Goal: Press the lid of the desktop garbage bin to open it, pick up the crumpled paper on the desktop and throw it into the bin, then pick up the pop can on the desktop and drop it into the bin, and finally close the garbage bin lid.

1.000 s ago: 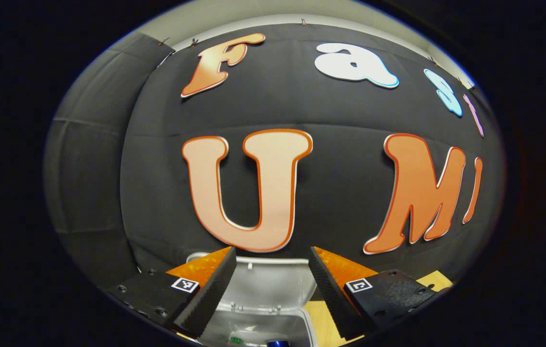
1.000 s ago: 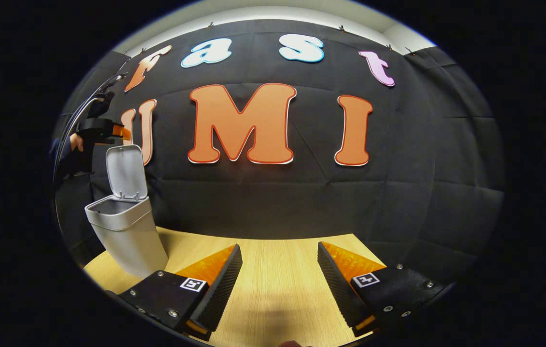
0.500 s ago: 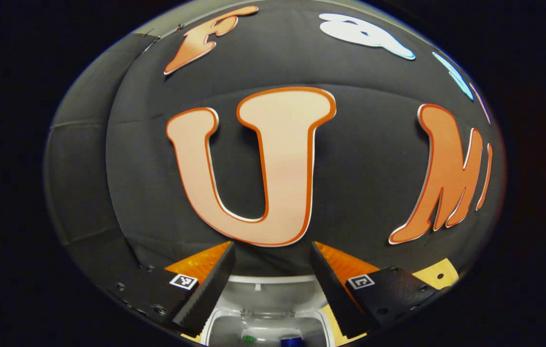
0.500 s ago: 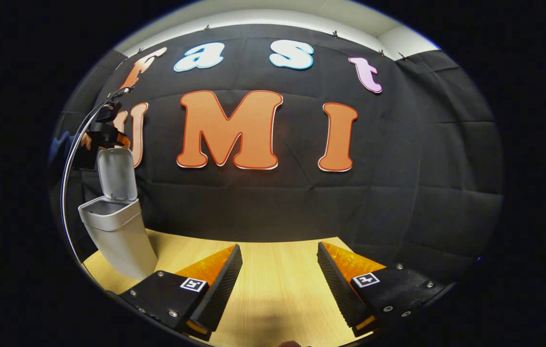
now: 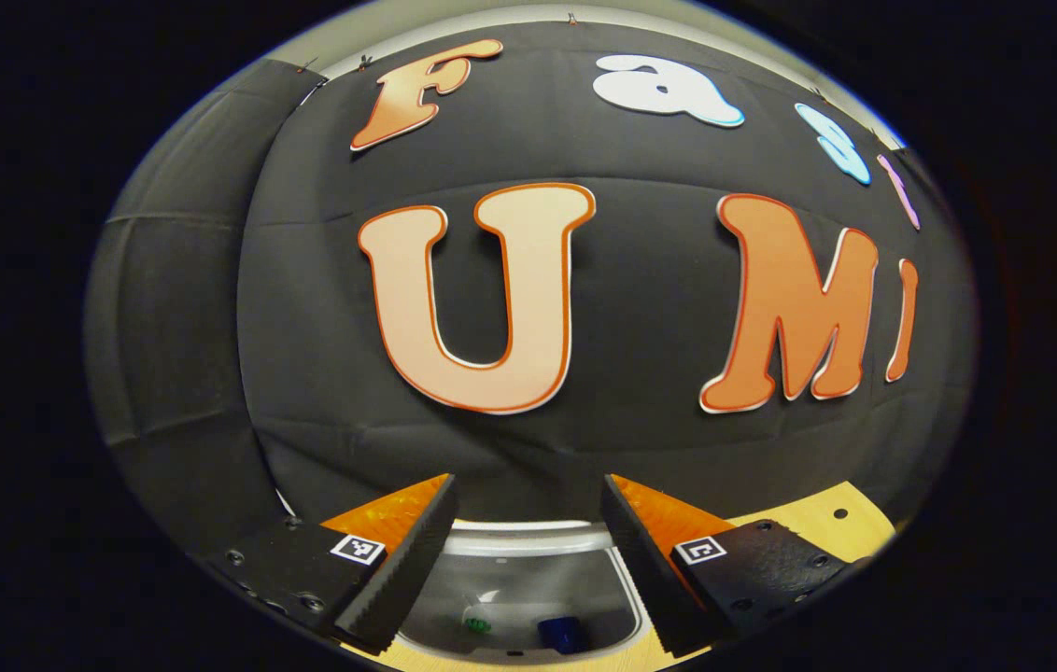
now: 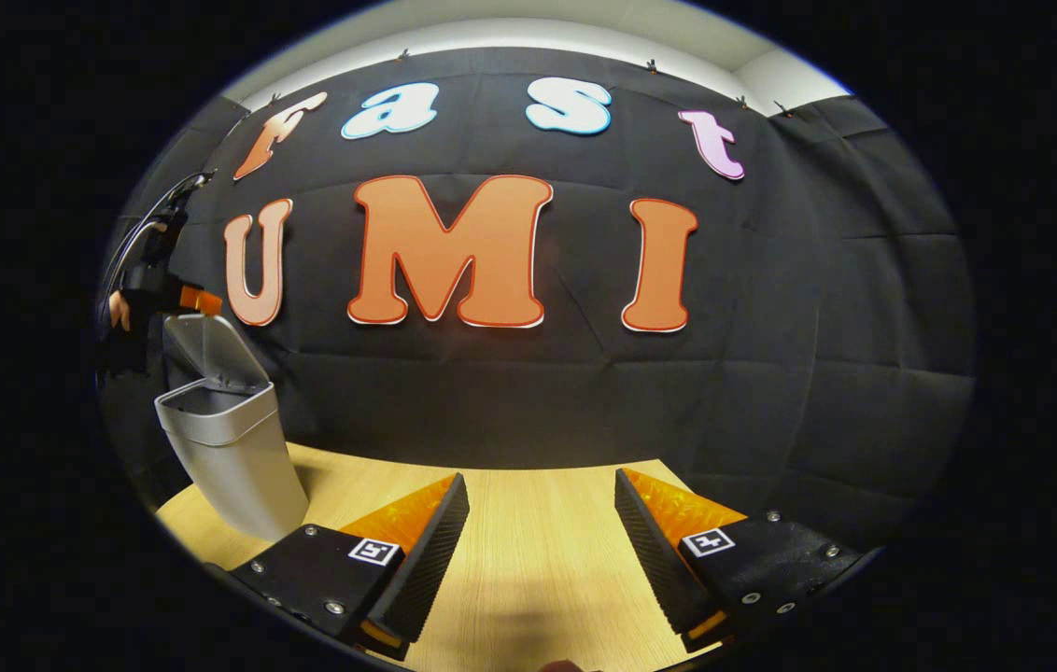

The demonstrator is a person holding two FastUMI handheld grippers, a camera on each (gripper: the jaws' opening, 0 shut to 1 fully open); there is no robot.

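The grey desktop bin [image 6: 234,457] stands at the table's far left in the right gripper view. Its lid [image 6: 206,347] leans forward over the opening, partly down. My left gripper [image 6: 197,301] sits at the lid's raised edge, held by a hand [image 6: 120,308]. In the left gripper view my left gripper [image 5: 528,537] is open, and the lid's edge and inner face [image 5: 528,571] lie between and below its fingers. Under the lid, inside the bin, I see a blue pop can [image 5: 561,635] and a pale scrap with green on it [image 5: 477,623]. My right gripper [image 6: 542,532] hovers open over the bare table.
The light wooden table [image 6: 538,495] runs from the bin to the right, up to the black cloth wall. A corner of the table [image 5: 827,523] shows to the right of the bin. A cable [image 6: 141,233] arcs up behind the left gripper.
The lid has tipped from upright to leaning forward over the opening. My left gripper came down and towards the front with it. The right gripper has barely moved.
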